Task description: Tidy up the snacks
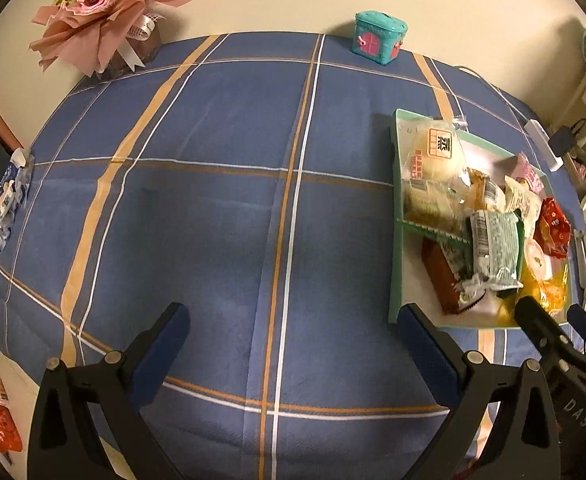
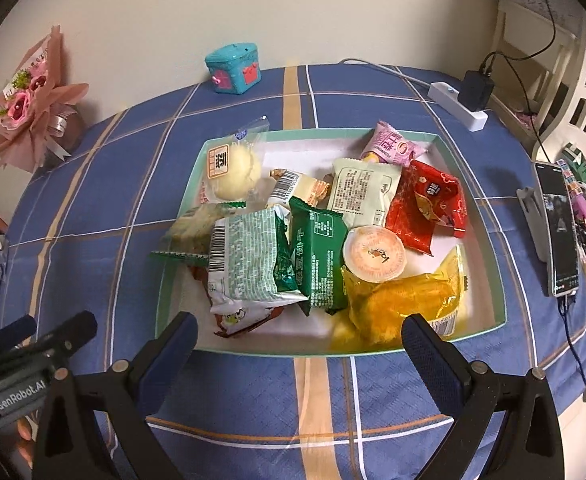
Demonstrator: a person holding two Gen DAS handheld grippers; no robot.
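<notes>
In tray (image 2: 473, 184) — snacks (image 2: 317, 248), heaped

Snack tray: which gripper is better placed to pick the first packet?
Right. The right gripper hangs open at the snack tray edge, while the left gripper faces bare tablecloth beside it.

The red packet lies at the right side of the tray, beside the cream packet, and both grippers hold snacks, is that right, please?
Not quite: the right wrist view shows the red packet there in the tray beside the cream packet, but both grippers' jaws are open and empty.
</notes>
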